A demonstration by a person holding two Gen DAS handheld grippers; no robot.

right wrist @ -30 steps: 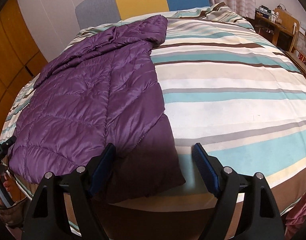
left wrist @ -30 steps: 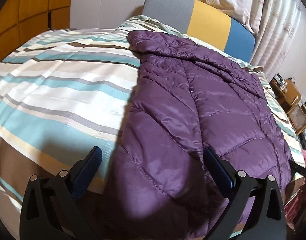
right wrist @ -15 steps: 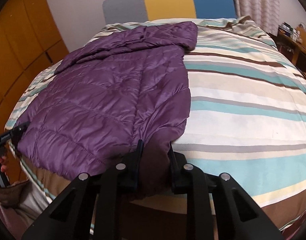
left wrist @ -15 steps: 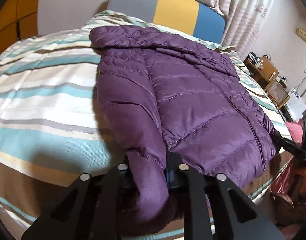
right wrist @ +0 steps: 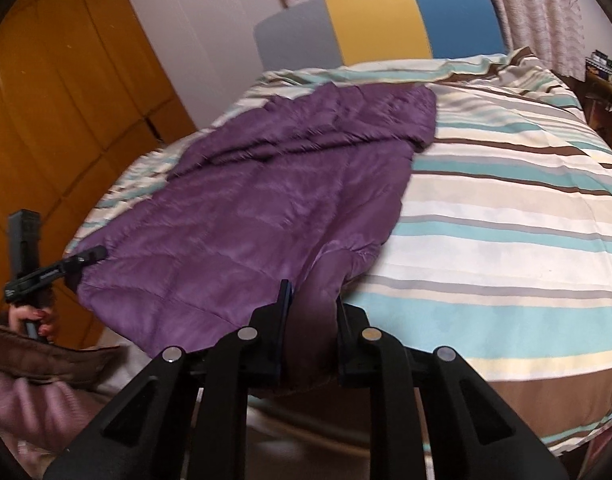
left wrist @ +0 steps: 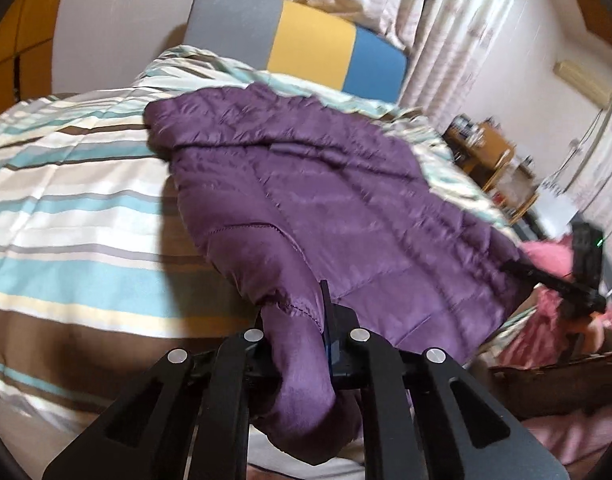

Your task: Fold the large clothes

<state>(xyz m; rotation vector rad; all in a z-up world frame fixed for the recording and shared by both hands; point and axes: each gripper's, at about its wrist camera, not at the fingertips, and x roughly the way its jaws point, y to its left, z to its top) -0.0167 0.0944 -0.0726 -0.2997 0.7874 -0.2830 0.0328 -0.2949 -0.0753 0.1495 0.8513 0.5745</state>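
A purple quilted puffer jacket [left wrist: 338, 204] lies spread on a striped bed, also seen in the right wrist view [right wrist: 265, 216]. My left gripper [left wrist: 295, 336] is shut on the jacket's near hem corner, cloth bunched between the jaws. My right gripper [right wrist: 312, 320] is shut on the other near hem corner. Each gripper shows in the other's view: the right one [left wrist: 546, 278] at the jacket's right corner, the left one [right wrist: 65, 266] at its left corner. The corners are lifted a little off the bed edge.
The bed [left wrist: 73, 216] has a teal, cream and brown striped cover and a grey, yellow and blue headboard [left wrist: 297, 52]. Orange wall panels [right wrist: 65, 120] stand to the left. A wooden shelf [left wrist: 490, 160] and curtains are at the right. Pink cloth [left wrist: 546, 256] lies beside the bed.
Both grippers were open over the near hem a second ago, then shut on its two corners. Now they have lifted and pulled back, raising the hem off the bed.
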